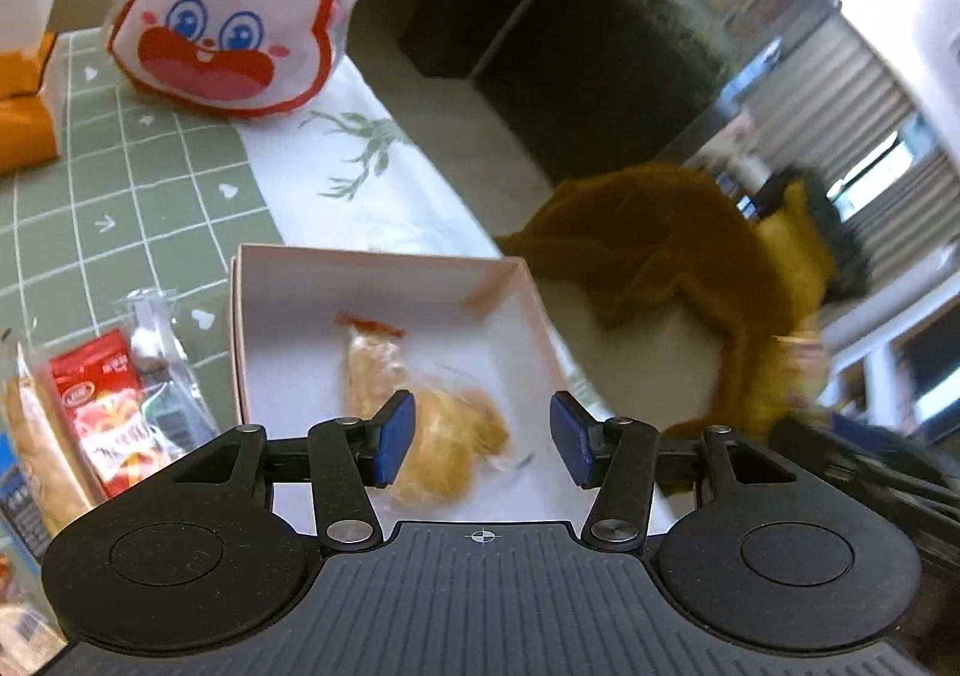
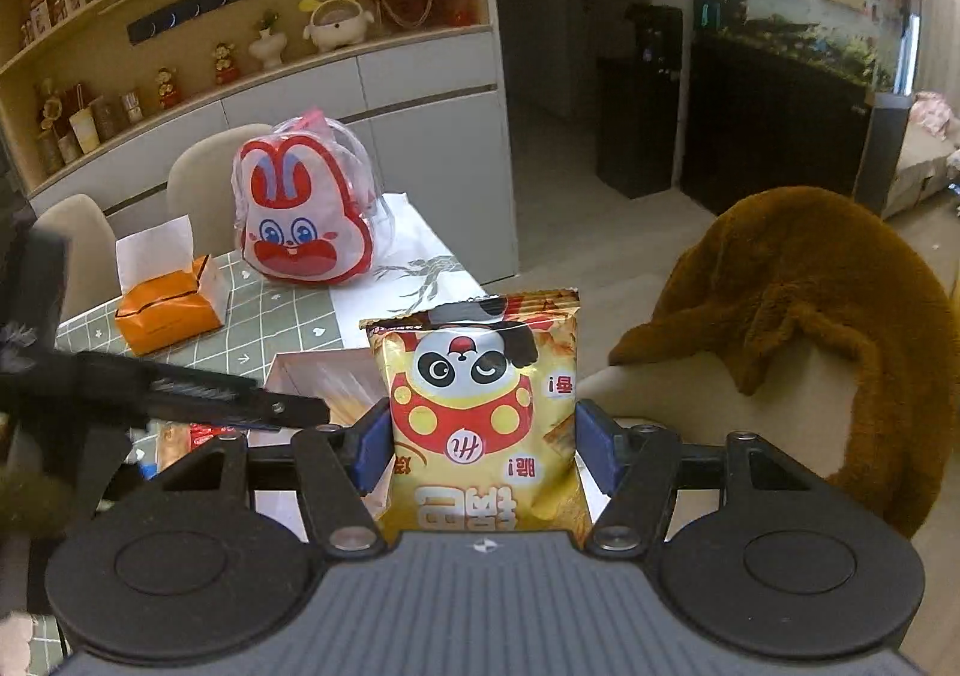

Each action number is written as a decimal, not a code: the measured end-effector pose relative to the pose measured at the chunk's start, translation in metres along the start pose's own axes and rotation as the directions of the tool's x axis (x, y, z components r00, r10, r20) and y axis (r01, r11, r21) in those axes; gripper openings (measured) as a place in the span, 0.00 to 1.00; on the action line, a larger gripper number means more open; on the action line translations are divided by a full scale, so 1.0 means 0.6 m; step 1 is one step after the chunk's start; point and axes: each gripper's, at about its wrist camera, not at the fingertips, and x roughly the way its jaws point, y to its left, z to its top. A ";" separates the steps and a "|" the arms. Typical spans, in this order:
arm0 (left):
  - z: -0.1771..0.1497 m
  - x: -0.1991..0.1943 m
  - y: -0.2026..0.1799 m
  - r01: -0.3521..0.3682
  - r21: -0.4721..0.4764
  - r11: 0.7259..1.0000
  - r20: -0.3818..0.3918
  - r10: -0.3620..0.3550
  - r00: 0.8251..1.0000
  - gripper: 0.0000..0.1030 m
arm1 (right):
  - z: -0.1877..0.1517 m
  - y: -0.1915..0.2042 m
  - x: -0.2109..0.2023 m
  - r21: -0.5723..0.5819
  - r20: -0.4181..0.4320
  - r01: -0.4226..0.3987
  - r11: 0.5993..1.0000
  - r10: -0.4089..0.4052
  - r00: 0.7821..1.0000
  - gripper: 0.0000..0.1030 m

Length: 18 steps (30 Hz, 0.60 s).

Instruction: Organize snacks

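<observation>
Now the right gripper (image 2: 483, 451) has its jaws closed on a gold snack bag (image 2: 483, 412) with a panda face on it. The blue pads press the bag from both sides, and the bag stands up between them, upside down in the right wrist view. Behind the bag, toward 11 o'clock, a corner of the white box (image 2: 312, 376) peeks out on the table (image 2: 288, 325). Farther off at 10 o'clock sit an orange tissue pack (image 2: 168, 304) and a rabbit bag (image 2: 306, 208) with a red and white face. A brown fuzzy blanket (image 2: 798, 316) hangs over a chair at 2 o'clock. The left gripper (image 1: 483, 439) hangs over the white box (image 1: 384, 280) with its jaws about half open and nothing between them. Inside the box lies one clear bag of yellow snacks (image 1: 432, 412), just under the left blue pad. At 9 o'clock from the box, more snacks lie on the green checked tablecloth (image 1: 120, 196): a red packet (image 1: 111, 412) and a clear wrapped bread (image 1: 42, 436) beside it. The rabbit bag (image 1: 234, 10) sits at 11 o'clock.
</observation>
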 end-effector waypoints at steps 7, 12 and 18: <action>-0.015 -0.089 0.095 -0.106 -0.099 0.989 0.091 0.115 0.989 0.54 | 0.048 0.026 0.146 0.076 -0.103 -0.074 0.994 0.082 0.991 0.72; -0.064 -0.145 0.181 -0.242 -0.176 0.954 0.088 0.260 0.962 0.54 | 0.055 0.051 0.197 0.120 -0.161 -0.038 0.992 0.057 0.985 0.74; -0.146 -0.164 0.236 -0.216 -0.221 0.951 0.026 0.227 0.974 0.54 | 0.025 0.113 0.198 0.134 -0.225 -0.069 0.989 0.098 0.969 0.75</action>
